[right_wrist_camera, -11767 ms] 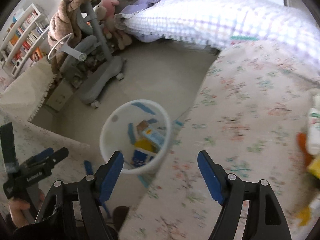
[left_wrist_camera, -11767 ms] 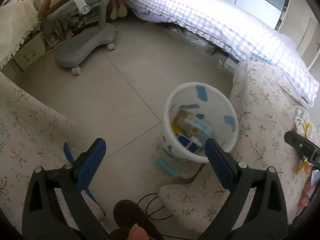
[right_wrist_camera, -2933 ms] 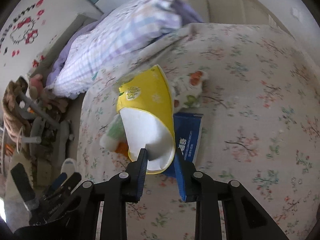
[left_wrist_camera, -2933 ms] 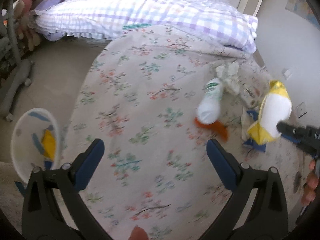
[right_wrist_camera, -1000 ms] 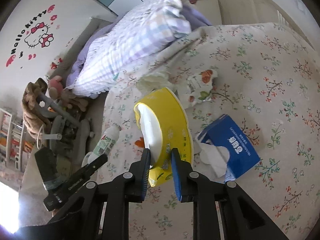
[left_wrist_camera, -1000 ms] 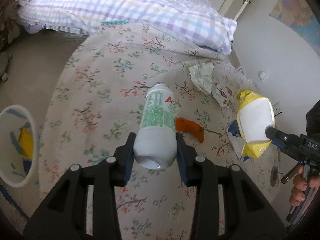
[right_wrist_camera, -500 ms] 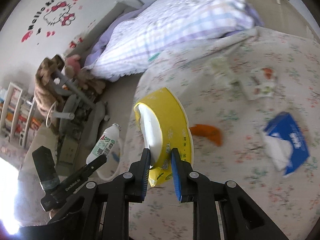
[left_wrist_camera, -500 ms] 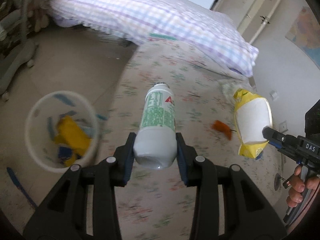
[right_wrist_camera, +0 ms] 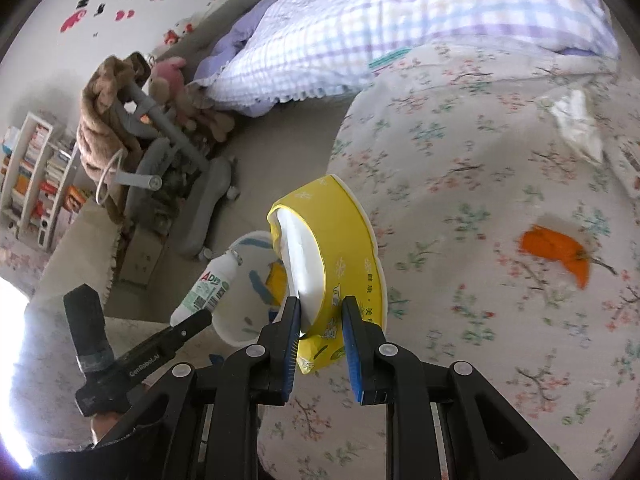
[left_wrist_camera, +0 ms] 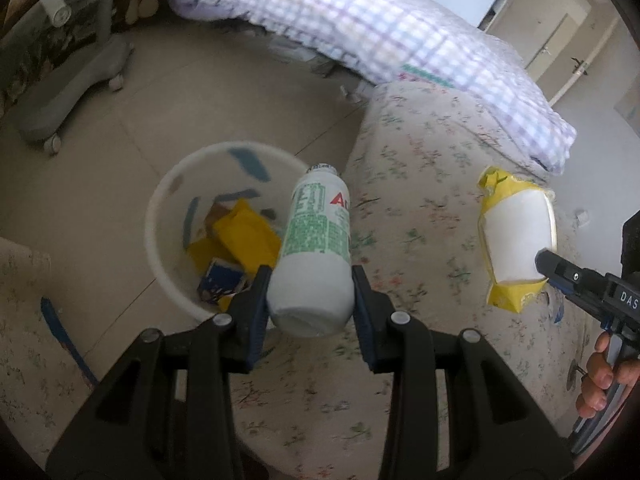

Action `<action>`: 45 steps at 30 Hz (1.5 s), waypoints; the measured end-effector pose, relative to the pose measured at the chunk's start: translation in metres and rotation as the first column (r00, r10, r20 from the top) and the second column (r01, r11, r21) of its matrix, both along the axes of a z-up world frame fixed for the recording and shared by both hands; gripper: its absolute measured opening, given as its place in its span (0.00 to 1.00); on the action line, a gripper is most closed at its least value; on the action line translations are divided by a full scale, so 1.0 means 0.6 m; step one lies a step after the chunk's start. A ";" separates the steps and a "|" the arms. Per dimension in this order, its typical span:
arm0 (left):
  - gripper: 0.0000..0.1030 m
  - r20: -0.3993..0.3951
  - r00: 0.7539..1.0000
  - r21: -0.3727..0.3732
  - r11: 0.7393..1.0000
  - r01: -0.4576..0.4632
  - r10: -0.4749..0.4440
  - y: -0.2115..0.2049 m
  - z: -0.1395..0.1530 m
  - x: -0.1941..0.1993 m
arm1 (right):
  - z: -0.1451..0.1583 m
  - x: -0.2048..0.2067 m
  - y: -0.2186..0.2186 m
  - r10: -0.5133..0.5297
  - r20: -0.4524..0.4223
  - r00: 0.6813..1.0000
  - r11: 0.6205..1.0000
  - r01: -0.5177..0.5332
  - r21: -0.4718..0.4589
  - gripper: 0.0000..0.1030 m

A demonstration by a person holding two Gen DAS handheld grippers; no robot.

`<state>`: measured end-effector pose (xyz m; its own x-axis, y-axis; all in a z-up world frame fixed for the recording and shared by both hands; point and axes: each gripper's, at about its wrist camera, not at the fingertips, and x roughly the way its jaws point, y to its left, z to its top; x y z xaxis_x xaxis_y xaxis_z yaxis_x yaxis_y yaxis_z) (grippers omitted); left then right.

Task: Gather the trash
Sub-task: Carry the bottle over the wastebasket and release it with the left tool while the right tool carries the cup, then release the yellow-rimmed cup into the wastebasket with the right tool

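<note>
Left gripper point(left_wrist_camera: 312, 300): fingers pinch the base of a white bottle point(left_wrist_camera: 316, 248), one blue pad on each side; the cap end points toward 12 o'clock.
Bottle: white with a green printed label and red letters, held in the air; in the left wrist view it overlaps the bin's rim at about 3 o'clock of the opening.
Bin point(left_wrist_camera: 160, 252): white bucket with blue marks, standing on the tiled floor just beside the bed's edge; inside lie yellow wrappers point(left_wrist_camera: 244, 240) and a small blue carton point(left_wrist_camera: 220, 284).
Right gripper point(right_wrist_camera: 320, 326): fingers pressed onto the lower edge of a yellow paper bowl point(right_wrist_camera: 340, 256), one pad inside the white lining, the other on the yellow outside.
Bowl: crumpled, held up off the bedding; in the left wrist view it sits at 3 o'clock, well apart from the bottle.
Bin from the right wrist view: at 9 o'clock of the bowl and partly hidden behind it.
Bed point(right_wrist_camera: 460, 208): floral cover; an orange scrap point(right_wrist_camera: 556, 252) lies at 3 o'clock of the bowl and a crumpled tissue point(right_wrist_camera: 576, 124) at about 1 o'clock.
Other scrap: a flat wrapper at the right edge is too blurred to name, possibly a snack packet.
Quilt point(left_wrist_camera: 380, 28): checked, bunched at 12 o'clock.
Chair point(left_wrist_camera: 68, 60): grey, on castors, at 10 o'clock on the floor.
</note>
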<state>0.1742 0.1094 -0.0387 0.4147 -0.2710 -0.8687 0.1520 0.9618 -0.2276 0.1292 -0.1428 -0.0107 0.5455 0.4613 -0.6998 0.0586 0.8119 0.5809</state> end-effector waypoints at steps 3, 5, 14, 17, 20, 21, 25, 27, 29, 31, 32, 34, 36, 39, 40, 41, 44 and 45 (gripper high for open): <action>0.39 -0.008 1.000 0.020 1.000 -0.015 0.015 0.017 -0.008 0.005 | -0.005 0.017 0.034 0.032 0.001 1.000 0.999 -0.032 -0.005 0.21; 0.39 -0.012 0.999 0.024 0.999 -0.031 0.031 0.028 -0.013 0.010 | -0.012 0.024 0.052 0.054 -0.003 0.999 0.999 -0.054 -0.005 0.21; 0.39 -0.048 0.996 0.025 0.996 -0.080 0.081 0.064 -0.055 0.035 | -0.041 0.064 0.112 0.110 -0.025 0.994 0.994 -0.110 -0.008 0.21; 0.40 -0.049 0.995 0.031 0.996 -0.083 0.085 0.063 -0.063 0.040 | -0.048 0.075 0.120 0.115 -0.030 0.993 0.993 -0.115 -0.011 0.21; 0.65 -0.061 0.994 0.070 0.993 -0.091 0.095 0.064 -0.065 0.043 | -0.054 0.081 0.123 0.118 -0.037 0.992 0.993 -0.118 -0.006 0.21; 0.76 -0.050 0.992 0.094 0.990 -0.107 0.112 0.067 -0.062 0.041 | -0.054 0.080 0.120 0.117 -0.038 0.992 0.993 -0.117 -0.004 0.21; 0.83 -0.024 0.985 0.140 0.976 -0.164 0.169 0.088 -0.046 0.034 | -0.056 0.083 0.125 0.119 -0.036 0.992 0.993 -0.119 -0.002 0.21; 0.85 -0.014 0.979 0.169 0.966 -0.197 0.202 0.103 -0.038 0.028 | -0.059 0.086 0.128 0.126 -0.036 0.991 0.992 -0.125 0.013 0.21; 0.86 -0.008 0.975 0.189 0.958 -0.215 0.220 0.116 -0.034 0.024 | -0.062 0.088 0.135 0.137 -0.034 0.990 0.990 -0.136 0.021 0.21; 0.87 0.000 0.970 0.199 0.951 -0.237 0.242 0.135 -0.027 0.018 | -0.064 0.090 0.141 0.144 -0.030 0.989 0.990 -0.143 0.017 0.21; 0.87 0.004 0.968 0.200 0.948 -0.246 0.250 0.143 -0.024 0.015 | -0.065 0.093 0.146 0.148 -0.027 0.989 0.989 -0.148 0.015 0.21; 0.87 0.012 0.964 0.196 0.945 -0.261 0.264 0.156 -0.020 0.008 | -0.068 0.096 0.151 0.152 -0.024 0.988 0.988 -0.152 0.021 0.21; 0.87 0.014 0.961 0.194 0.942 -0.273 0.276 0.164 -0.020 0.006 | -0.069 0.098 0.156 0.158 -0.009 0.987 0.987 -0.157 0.033 0.23; 0.87 0.005 0.957 0.195 0.938 -0.285 0.290 0.171 -0.022 0.002 | -0.061 0.097 0.165 0.172 0.032 0.985 0.983 -0.173 0.057 0.27; 0.87 0.000 0.957 0.193 0.939 -0.286 0.291 0.172 -0.023 0.001 | -0.058 0.096 0.168 0.173 0.037 0.984 0.983 -0.175 0.055 0.36; 0.88 -0.005 0.956 0.191 0.939 -0.286 0.292 0.172 -0.023 0.000 | -0.053 0.093 0.169 0.172 0.043 0.984 0.984 -0.174 0.050 0.54; 0.87 -0.007 0.958 0.186 0.942 -0.280 0.286 0.166 -0.018 -0.008 | -0.036 0.076 0.169 0.168 0.075 0.983 0.985 -0.170 0.011 0.64; 0.88 -0.005 0.960 0.183 0.944 -0.274 0.280 0.163 -0.015 -0.011 | -0.032 0.073 0.168 0.171 0.074 0.983 0.985 -0.171 -0.002 0.64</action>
